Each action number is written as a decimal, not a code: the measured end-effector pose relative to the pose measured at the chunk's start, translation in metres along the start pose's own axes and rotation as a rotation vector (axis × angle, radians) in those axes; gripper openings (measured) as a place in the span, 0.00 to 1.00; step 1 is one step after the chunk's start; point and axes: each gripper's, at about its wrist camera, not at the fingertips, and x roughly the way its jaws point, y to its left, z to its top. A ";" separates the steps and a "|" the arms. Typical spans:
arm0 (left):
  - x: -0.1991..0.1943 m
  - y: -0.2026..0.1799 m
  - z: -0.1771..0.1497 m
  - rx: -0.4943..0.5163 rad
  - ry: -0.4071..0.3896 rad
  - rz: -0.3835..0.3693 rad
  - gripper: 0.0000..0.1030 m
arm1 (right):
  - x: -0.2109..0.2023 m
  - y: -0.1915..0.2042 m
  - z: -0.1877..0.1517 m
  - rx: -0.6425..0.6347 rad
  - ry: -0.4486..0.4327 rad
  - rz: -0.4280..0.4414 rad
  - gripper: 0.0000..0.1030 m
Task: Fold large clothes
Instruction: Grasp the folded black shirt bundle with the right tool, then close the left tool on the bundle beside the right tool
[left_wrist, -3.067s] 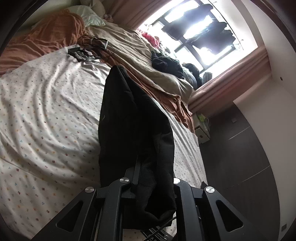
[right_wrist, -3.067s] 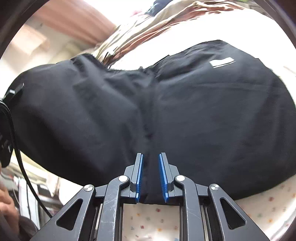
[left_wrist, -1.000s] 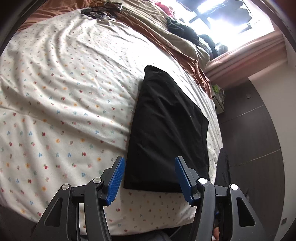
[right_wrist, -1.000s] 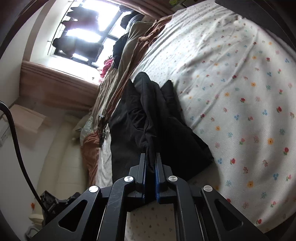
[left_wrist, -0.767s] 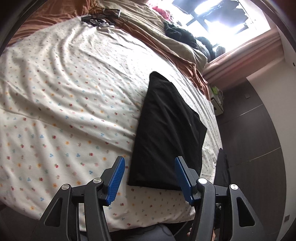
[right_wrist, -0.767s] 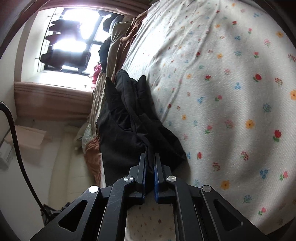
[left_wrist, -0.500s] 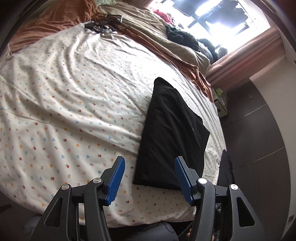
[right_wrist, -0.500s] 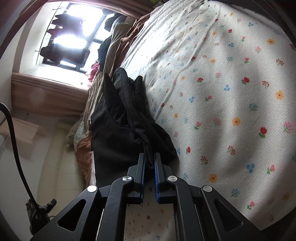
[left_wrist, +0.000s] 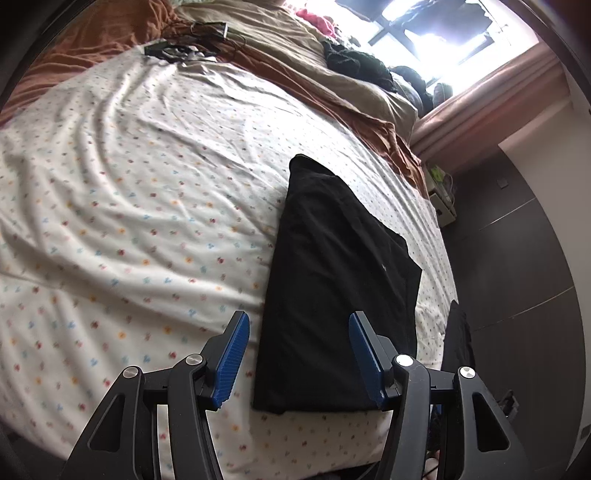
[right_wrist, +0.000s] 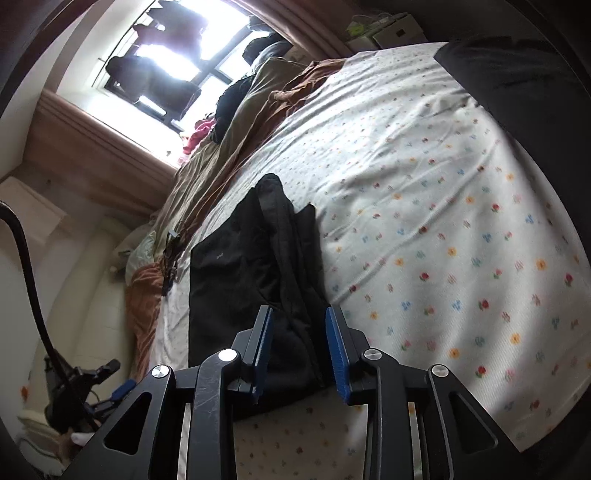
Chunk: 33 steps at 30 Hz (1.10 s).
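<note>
Near the bed's (left_wrist: 110, 192) front edge lies the folded black garment (left_wrist: 332, 280), flat on the flowered sheet. My left gripper (left_wrist: 299, 354) hangs above it, jaws well apart, gripping nothing. My right gripper (right_wrist: 297, 350) has just been opening — cloth sits between its pads (right_wrist: 338, 354), unpinched.

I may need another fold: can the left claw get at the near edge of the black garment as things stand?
Probably yes. The left claw is open and empty just above the black garment, whose near edge lies flat on the floral sheet with nothing across it.
</note>
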 end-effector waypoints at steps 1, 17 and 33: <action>0.009 -0.002 0.005 0.001 0.010 -0.003 0.56 | 0.003 0.004 0.007 -0.020 0.015 0.006 0.30; 0.114 -0.015 0.086 0.054 0.035 -0.033 0.72 | 0.099 0.061 0.097 -0.234 0.181 0.036 0.48; 0.154 0.004 0.074 0.059 0.125 0.033 0.75 | 0.176 0.084 0.121 -0.382 0.256 -0.109 0.48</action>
